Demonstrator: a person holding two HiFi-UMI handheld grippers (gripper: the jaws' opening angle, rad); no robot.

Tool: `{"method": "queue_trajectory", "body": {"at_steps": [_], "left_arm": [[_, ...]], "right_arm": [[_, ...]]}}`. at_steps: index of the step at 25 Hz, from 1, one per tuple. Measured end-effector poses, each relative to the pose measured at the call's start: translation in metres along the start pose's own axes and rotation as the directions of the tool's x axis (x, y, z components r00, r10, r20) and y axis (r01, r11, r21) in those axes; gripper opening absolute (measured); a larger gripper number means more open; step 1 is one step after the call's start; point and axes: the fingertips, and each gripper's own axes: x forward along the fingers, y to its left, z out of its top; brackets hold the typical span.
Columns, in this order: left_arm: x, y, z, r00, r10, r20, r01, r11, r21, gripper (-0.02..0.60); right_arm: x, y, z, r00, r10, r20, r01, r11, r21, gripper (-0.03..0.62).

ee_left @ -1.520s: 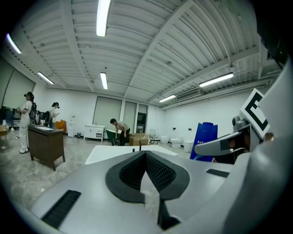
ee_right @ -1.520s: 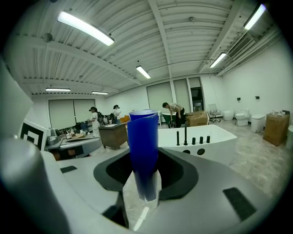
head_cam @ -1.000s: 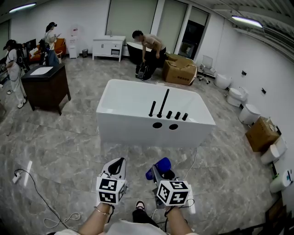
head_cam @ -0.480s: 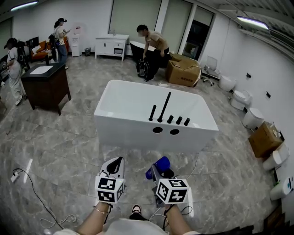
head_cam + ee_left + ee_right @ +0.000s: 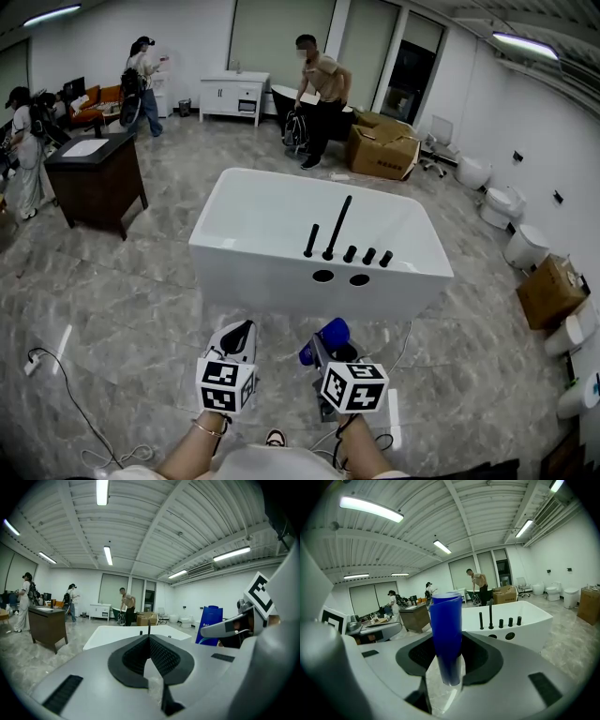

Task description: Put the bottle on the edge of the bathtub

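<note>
A white freestanding bathtub (image 5: 281, 255) stands ahead on the marble floor, with black tap fittings (image 5: 336, 225) along its near rim. My right gripper (image 5: 325, 349) is shut on a blue bottle (image 5: 323, 337). In the right gripper view the bottle (image 5: 446, 634) stands upright between the pads, with the tub (image 5: 534, 616) beyond it. My left gripper (image 5: 240, 336) is beside it on the left, shut on nothing. In the left gripper view its pads meet (image 5: 149, 641), and the bottle (image 5: 209, 623) shows at the right. Both grippers are short of the tub.
A dark wooden desk (image 5: 94, 178) stands at the left. Cardboard boxes (image 5: 382, 150) and a person (image 5: 321, 94) are behind the tub. Toilets (image 5: 525, 248) and another box (image 5: 548, 291) line the right wall. A cable (image 5: 84, 412) trails on the floor at lower left.
The bathtub has come closer and sits lower in the head view as both grippers travel toward it together. The person behind the tub has straightened up.
</note>
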Motion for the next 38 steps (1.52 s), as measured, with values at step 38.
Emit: {"method": "queue_trajectory", "body": {"at_steps": [38], "left_arm": [[0.115,-0.01,0.004,0.999,0.037,-0.034,-0.038,0.999,-0.006,0.011]], "right_arm": [[0.076,-0.102,0.025,0.997,0.011,-0.075,-0.007,0.999,0.045,0.17]]}}
